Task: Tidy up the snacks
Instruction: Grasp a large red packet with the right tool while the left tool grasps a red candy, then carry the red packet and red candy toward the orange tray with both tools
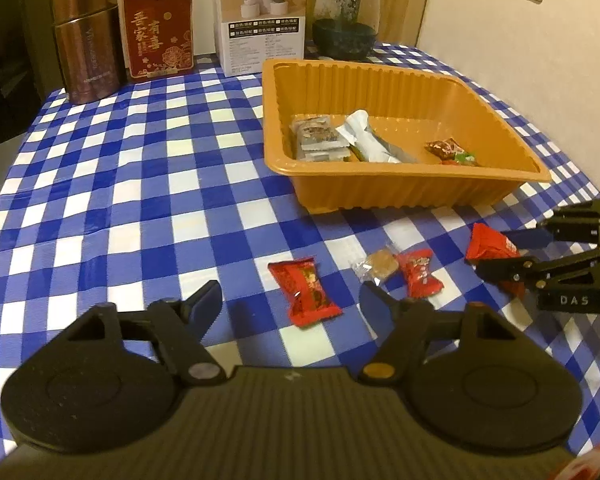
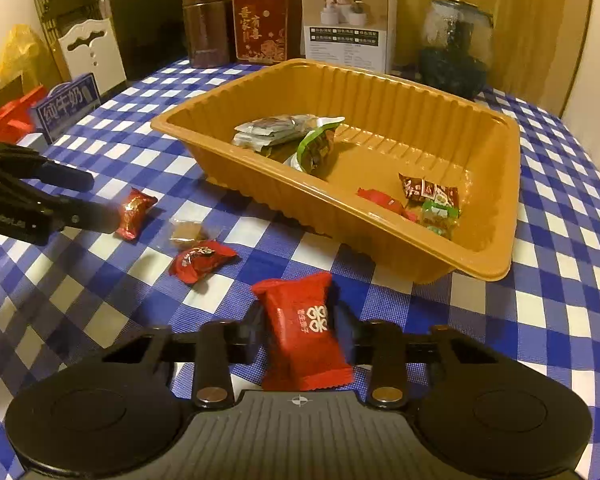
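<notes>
Clamping a red packet, the right gripper holds it off the cloth, probably headed for the orange tray nearby. Left gripper sits spread apart around another red candy, looks lined up to grab it.

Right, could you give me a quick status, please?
Right gripper shut on red packet. Left gripper open over red candy. Tray ahead, path clear.

Along my bench's far edge stand a brown canister, red carton, white box and glass jar.
</notes>
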`<state>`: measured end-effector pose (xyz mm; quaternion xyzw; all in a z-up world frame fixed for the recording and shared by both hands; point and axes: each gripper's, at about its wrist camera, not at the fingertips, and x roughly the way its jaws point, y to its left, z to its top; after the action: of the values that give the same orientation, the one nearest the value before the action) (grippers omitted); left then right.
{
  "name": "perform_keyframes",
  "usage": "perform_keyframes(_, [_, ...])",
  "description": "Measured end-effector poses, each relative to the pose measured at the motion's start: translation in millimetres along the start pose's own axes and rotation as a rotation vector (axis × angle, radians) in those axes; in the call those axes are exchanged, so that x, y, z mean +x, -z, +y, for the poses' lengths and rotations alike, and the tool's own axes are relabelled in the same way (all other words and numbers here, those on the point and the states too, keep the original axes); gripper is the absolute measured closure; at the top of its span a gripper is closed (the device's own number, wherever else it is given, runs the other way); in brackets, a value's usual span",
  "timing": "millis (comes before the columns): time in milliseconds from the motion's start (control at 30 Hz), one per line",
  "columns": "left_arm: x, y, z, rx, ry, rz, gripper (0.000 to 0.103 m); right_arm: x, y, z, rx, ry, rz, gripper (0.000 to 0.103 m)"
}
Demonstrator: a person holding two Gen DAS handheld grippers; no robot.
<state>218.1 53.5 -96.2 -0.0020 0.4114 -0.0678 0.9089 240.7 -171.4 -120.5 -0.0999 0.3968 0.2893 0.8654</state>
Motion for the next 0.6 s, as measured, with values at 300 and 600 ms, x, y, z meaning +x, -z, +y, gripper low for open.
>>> perform_keyframes(300, [21.5, -2.6, -11.3, 0.026, -0.052, 0.027, 0.063, -7.0, -1.2, 9.4, 0.009, 0.016, -0.011, 0.074])
perform_keyframes(600, [23.0, -1.0, -11.8, 0.032, -0.054, 0.041, 0.08, -8.2, -1.4, 2.8, 0.055, 0.034, -0.008, 0.074])
